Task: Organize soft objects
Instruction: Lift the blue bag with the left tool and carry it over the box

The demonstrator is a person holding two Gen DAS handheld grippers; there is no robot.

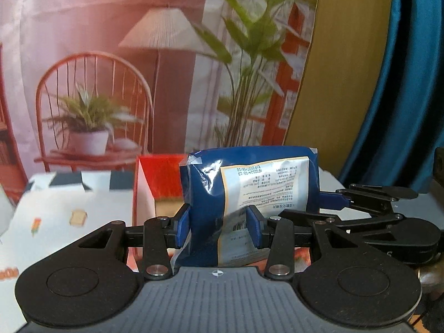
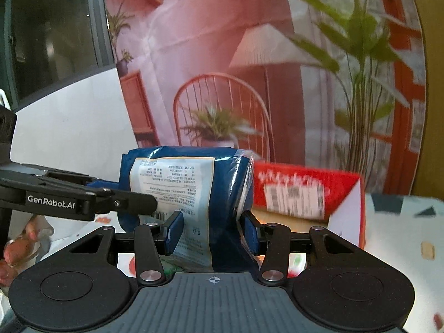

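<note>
A soft blue packet with a pale printed label [image 1: 249,186] is held up above the table by both grippers. My left gripper [image 1: 219,227] is shut on its left half. My right gripper [image 2: 211,231] is shut on the same blue packet [image 2: 180,191], on its right half. In the left wrist view the right gripper [image 1: 371,202] reaches in from the right. In the right wrist view the left gripper [image 2: 83,197] reaches in from the left. An open red box [image 1: 158,177] stands right behind the packet; it also shows in the right wrist view [image 2: 305,191].
A patterned white tablecloth [image 1: 69,216] covers the table. A printed backdrop with a chair, lamp and plants [image 1: 138,69] hangs behind it. A yellow panel [image 1: 341,69] and a blue curtain [image 1: 410,83] are at the right. A white wall [image 2: 69,116] is at the left.
</note>
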